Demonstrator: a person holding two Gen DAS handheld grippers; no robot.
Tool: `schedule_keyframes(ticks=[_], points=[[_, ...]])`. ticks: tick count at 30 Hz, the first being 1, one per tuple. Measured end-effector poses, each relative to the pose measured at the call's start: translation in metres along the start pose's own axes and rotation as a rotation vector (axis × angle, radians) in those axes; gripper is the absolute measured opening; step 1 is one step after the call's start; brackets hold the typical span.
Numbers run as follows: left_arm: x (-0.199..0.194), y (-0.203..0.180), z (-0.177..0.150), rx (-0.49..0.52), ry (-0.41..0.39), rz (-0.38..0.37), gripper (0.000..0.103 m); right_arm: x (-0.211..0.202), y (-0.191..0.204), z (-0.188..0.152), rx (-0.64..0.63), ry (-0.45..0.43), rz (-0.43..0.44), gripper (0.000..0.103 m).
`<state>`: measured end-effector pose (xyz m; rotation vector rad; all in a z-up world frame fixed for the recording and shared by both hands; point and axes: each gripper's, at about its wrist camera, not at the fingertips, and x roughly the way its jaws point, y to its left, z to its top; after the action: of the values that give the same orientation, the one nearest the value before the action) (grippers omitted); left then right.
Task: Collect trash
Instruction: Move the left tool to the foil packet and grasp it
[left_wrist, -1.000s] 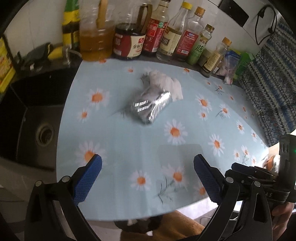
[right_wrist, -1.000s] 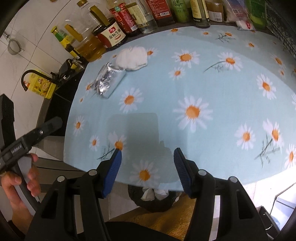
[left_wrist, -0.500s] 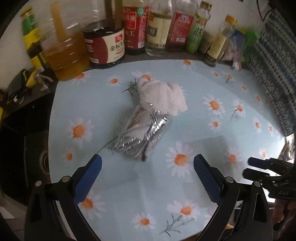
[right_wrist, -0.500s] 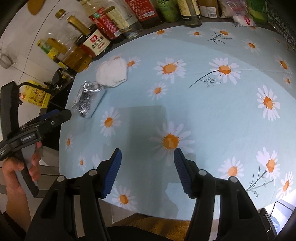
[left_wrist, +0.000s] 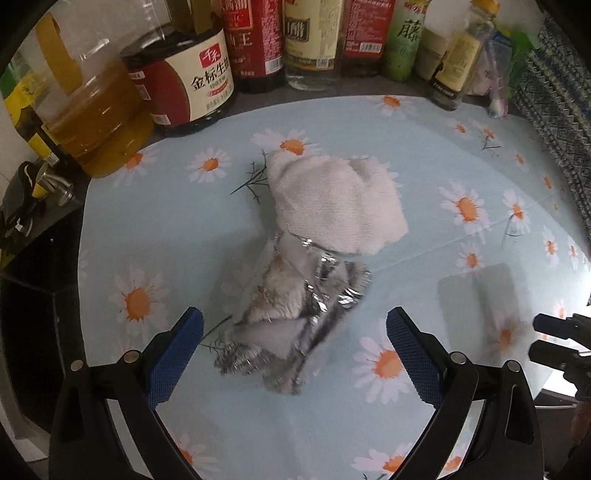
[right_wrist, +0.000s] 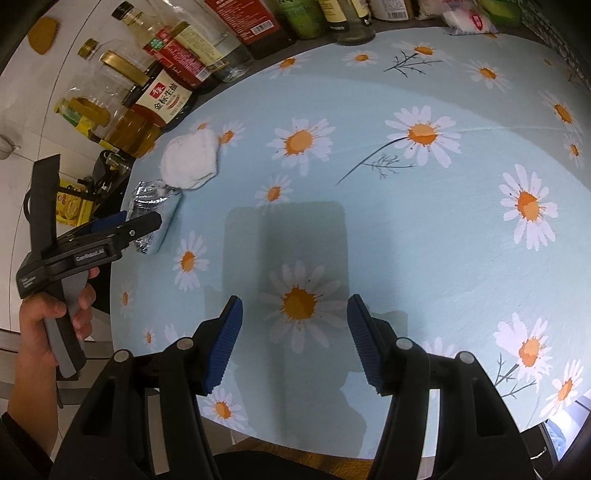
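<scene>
Approach is the step in hand. From the left wrist view, the left gripper (left_wrist: 294, 339) hangs steeply over the daisy-print tablecloth (left_wrist: 424, 155) with its blue pads spread wide and nothing pressed between them. The crumpled foil wrapper (left_wrist: 295, 317) lies in the gap between the pads, its near end at about 6 o'clock in the frame and its far end pointing to 12, where it touches the white wad of tissue (left_wrist: 332, 199). As I judge it, the next move calls for a short drop straight down and a squeeze across the foil's width; it looks light and crushable, so it may slip or flatten. The tips of the right gripper (left_wrist: 557, 343) poke in at 3 o'clock, cut off by the frame.

From the right wrist view, the right gripper (right_wrist: 293, 345) is about half open and empty, over bare cloth. The foil sits far off at 9 o'clock, partly hidden behind the left tool and the hand (right_wrist: 44, 328) gripping it. Bottles (right_wrist: 166, 96) line the 11 o'clock edge. No bin shows in either view, and the foil's contents are possibly just crumpled paper
</scene>
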<state>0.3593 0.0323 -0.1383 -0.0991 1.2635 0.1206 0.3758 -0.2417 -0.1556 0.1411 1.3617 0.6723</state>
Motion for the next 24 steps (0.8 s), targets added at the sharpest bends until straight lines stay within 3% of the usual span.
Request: schedule_keyframes(ticks=[12,14,18,24], points=[[0.01,0.001,0.006,0.007,-0.011,0.017,0.094,-0.005,-0.002,-0.001,0.008,-0.011,0.0,0.059],[0.011,0.002,0.006,0.01,-0.01,0.016,0.081,-0.007,-0.002,-0.002,0.009,-0.015,0.004,0.059],[0.014,0.003,0.004,0.015,0.002,0.014,0.067,-0.008,-0.001,-0.003,0.004,-0.015,0.0,0.059],[0.006,0.007,-0.003,0.002,-0.015,-0.013,0.064,-0.01,0.006,-0.001,-0.017,-0.022,0.001,0.059]])
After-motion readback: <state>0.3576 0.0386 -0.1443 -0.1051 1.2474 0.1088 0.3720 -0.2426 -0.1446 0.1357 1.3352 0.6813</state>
